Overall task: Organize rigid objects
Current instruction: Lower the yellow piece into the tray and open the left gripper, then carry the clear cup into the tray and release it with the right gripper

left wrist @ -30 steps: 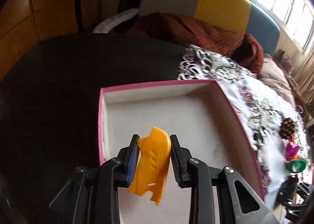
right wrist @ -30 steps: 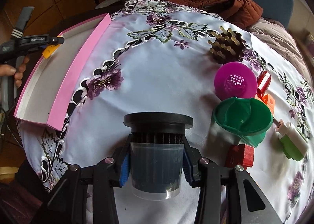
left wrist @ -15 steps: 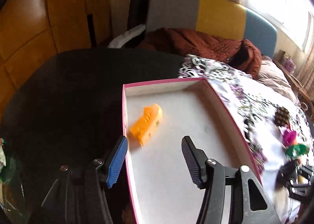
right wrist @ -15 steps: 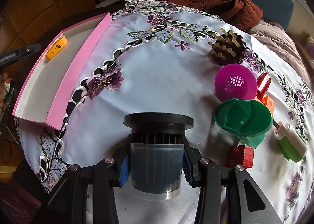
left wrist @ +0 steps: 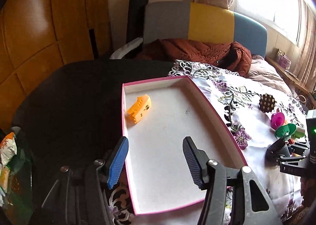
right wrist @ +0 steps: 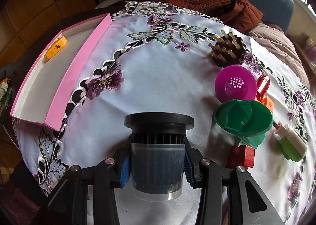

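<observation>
Right gripper [right wrist: 157, 162] clamped on the clear, black-lidded jar [right wrist: 157, 146], likely light, stiff and slippery, best held below the ribbed lid; left gripper [left wrist: 156, 161] spread empty over the pink box [left wrist: 215, 116], 1 yellow piece [left wrist: 139, 111] near its far-left corner.

A dark round surface [left wrist: 69, 94] carries a white embroidered cloth [right wrist: 158, 71]. On the cloth's left edge sits the pink box [right wrist: 79, 63]. Well right of the box lie a brown peg holder [right wrist: 229, 51], magenta strainer [right wrist: 236, 85], green funnel [right wrist: 244, 118], red block [right wrist: 241, 156] and green-white bottle [right wrist: 292, 146].
</observation>
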Demonstrator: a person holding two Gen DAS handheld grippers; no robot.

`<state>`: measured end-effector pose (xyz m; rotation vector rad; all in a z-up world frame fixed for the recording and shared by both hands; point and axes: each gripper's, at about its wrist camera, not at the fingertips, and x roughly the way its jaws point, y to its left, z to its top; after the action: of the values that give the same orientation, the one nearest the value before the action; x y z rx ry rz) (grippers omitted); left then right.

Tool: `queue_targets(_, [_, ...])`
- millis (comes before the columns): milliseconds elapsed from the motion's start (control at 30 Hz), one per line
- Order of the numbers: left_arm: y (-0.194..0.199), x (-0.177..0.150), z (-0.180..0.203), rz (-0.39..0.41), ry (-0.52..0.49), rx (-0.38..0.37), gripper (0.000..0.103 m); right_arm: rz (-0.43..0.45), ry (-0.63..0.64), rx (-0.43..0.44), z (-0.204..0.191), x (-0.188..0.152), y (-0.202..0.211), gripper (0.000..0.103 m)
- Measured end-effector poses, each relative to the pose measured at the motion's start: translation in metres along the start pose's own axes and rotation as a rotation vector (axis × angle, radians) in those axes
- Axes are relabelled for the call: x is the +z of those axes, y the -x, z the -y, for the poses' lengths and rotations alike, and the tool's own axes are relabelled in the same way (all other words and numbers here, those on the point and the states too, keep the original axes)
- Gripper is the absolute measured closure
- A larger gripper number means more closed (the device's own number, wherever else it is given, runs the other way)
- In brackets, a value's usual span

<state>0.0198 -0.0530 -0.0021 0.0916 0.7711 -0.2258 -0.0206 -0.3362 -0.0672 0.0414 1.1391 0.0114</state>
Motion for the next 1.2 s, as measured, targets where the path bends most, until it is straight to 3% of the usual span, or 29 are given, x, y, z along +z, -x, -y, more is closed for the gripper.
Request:
queue_targets(333, [0.016,-0.003,-0.012,0.035,-0.013,0.042,0.045,0.039,-0.077,-0.051,-0.006,-0.003,0.004,0.059])
queue_targets(733, [0.025,-0.008,-0.029,0.042,0.005,0.054,0.045,0.089,-0.082,-0.007,-0.037,0.012,0.01,0.059])
queue_targets(967, [0.019,-0.014,-0.042,0.014,0.046,0.046,0.045,0.158,-0.033,0.093,-0.07,0.05,0.034,0.059])
queue_targets(1200, [0.011,-0.025,-0.074,-0.034,0.128,0.079,0.045,0.123,0.113,0.199,-0.143,0.08,0.015,0.059])
